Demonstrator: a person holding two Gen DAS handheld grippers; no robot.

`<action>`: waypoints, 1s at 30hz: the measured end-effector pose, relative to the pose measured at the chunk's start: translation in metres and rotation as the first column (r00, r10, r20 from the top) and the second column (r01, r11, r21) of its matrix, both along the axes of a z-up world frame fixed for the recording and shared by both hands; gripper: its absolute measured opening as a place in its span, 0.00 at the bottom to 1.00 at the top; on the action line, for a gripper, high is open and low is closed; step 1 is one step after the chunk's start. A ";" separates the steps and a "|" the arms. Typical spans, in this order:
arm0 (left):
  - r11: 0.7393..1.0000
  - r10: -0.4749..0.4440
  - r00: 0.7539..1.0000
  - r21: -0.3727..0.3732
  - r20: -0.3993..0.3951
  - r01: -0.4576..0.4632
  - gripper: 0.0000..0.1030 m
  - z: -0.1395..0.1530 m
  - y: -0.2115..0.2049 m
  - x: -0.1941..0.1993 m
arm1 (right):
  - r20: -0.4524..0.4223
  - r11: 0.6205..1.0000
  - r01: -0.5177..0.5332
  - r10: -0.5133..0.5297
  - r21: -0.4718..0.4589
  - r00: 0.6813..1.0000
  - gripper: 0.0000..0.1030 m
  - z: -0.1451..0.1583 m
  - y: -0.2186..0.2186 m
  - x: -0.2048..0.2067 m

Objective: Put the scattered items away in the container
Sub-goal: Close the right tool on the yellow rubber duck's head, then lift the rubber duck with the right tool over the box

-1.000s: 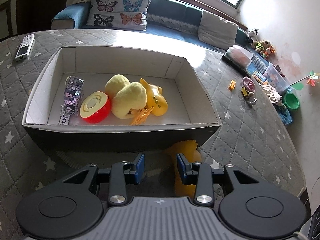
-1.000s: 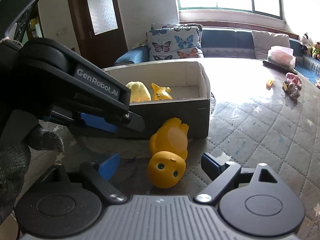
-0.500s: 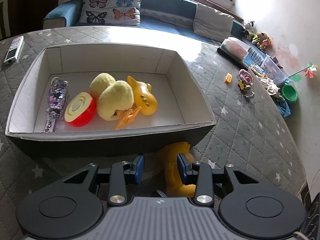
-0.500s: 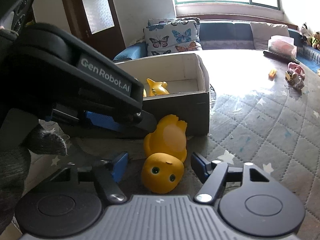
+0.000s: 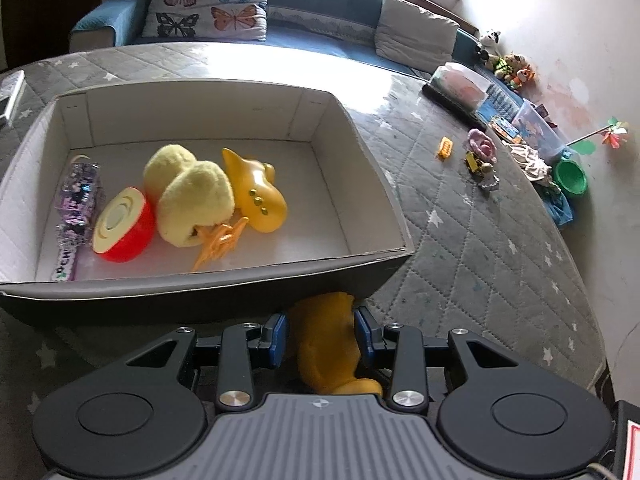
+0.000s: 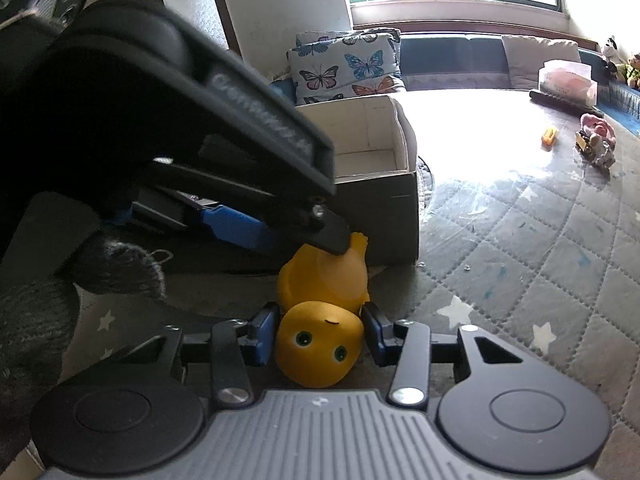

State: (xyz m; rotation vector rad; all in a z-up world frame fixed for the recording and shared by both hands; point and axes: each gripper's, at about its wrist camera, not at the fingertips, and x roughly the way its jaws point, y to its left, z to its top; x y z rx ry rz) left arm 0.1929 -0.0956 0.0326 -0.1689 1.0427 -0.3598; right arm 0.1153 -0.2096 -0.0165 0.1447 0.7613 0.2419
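1. Left wrist view: left gripper is hovering open at the box's near wall, pads flanking the yellow duck on the mat without clamping it.
2. Right wrist view: right gripper is closing; duck's head is lying between its pads, seemingly touching both. Box is standing just beyond.

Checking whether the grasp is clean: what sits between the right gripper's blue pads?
Only the yellow duck toy's head sits in the closing right gripper, seen in the right wrist view; nothing else intrudes.
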 end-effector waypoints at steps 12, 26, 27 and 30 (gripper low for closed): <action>1.000 -0.002 1.000 0.017 -0.018 0.002 0.41 -0.008 -0.008 0.010 | 0.005 1.000 -0.006 0.006 0.000 1.000 0.42 0.000 0.000 0.001; 1.000 -0.016 1.000 0.003 -0.016 0.016 0.44 -0.010 -0.005 0.008 | 0.011 1.000 0.003 -0.003 -0.001 1.000 0.42 0.001 -0.002 0.000; 1.000 -0.012 1.000 -0.005 -0.017 0.012 0.44 -0.009 -0.004 0.007 | 0.014 1.000 0.001 -0.001 -0.003 1.000 0.41 0.002 -0.002 -0.001; 1.000 -0.004 1.000 -0.026 -0.015 0.004 0.43 -0.003 0.000 0.001 | 0.029 1.000 -0.008 0.008 -0.020 1.000 0.42 0.006 0.000 -0.005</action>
